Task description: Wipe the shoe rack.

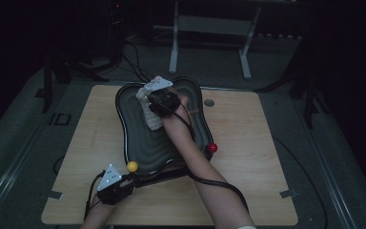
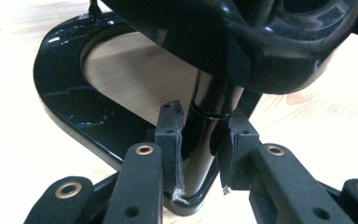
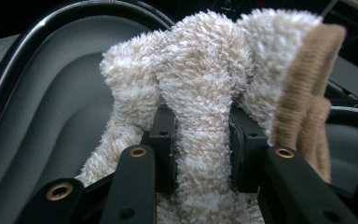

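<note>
The landmark here is the black tray (image 1: 124, 125), a wavy-rimmed dish with a ridged grey floor that sits toward the far middle of the wooden desk (image 1: 248, 191).

Off the tray's near-left corner, the left claw (image 1: 124, 183) is held low over the desk, a grey plate on top of it. In the left gripper view its jaws are closed around a shiny black post (image 2: 205, 140) that runs up to the underside of the tray; both pads (image 2: 173, 140) press its sides. The post rises from a curved black base (image 2: 70, 112) lying flat on the desk beneath the tray. Just beside that same corner, at the rim, sits a yellow ball (image 1: 132, 166).

Inside the tray, toward its far-left part, lies a fluffy cream cloth (image 1: 151, 117), bunched and lying partly on the ridged floor. The right claw (image 1: 147, 98) reaches in from the tray's near edge, the forearm crossing over the tray. In the right gripper view its jaws are clamped on a raised fold of the cloth (image 3: 200, 116), the pile bulging above and beside the pads. A tan ribbed edge (image 3: 303, 93) of the cloth hangs on the right of that view.

At the tray's near-right rim sits a red ball (image 1: 212, 147).
</note>
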A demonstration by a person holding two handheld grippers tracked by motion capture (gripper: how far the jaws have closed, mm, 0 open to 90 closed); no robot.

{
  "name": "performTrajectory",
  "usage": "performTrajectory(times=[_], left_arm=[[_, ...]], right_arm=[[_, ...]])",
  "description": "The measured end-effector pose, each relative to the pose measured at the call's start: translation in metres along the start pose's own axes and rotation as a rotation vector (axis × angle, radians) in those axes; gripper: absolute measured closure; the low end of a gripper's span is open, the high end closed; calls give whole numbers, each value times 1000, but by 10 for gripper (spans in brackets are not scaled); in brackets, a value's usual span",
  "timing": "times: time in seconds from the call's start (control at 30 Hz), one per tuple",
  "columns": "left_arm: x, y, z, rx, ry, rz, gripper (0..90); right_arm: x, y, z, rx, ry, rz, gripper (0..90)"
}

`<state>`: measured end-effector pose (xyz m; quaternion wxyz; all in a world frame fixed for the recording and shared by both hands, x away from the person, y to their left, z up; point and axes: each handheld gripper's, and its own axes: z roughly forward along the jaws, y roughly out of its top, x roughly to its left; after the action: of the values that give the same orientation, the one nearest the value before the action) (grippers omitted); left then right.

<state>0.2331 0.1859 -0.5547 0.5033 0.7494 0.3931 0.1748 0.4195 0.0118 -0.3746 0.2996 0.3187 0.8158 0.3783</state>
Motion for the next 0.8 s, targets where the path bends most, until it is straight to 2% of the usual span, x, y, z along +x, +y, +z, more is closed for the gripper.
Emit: performTrajectory(times=[0.07, 0.27, 0.53, 0.8], left_arm=[[0, 0, 0, -1, 0, -2, 719], [0, 0, 0, 0, -1, -2, 719], [0, 0, 0, -1, 0, 1, 719], [0, 0, 0, -1, 1, -1, 719]], right_arm=[[0, -1, -1, 8, 16, 15, 672], [6, -10, -5, 10, 40, -1, 674], [19, -21, -11, 3, 61, -47, 674], [25, -37, -21, 1, 87, -70, 673]])
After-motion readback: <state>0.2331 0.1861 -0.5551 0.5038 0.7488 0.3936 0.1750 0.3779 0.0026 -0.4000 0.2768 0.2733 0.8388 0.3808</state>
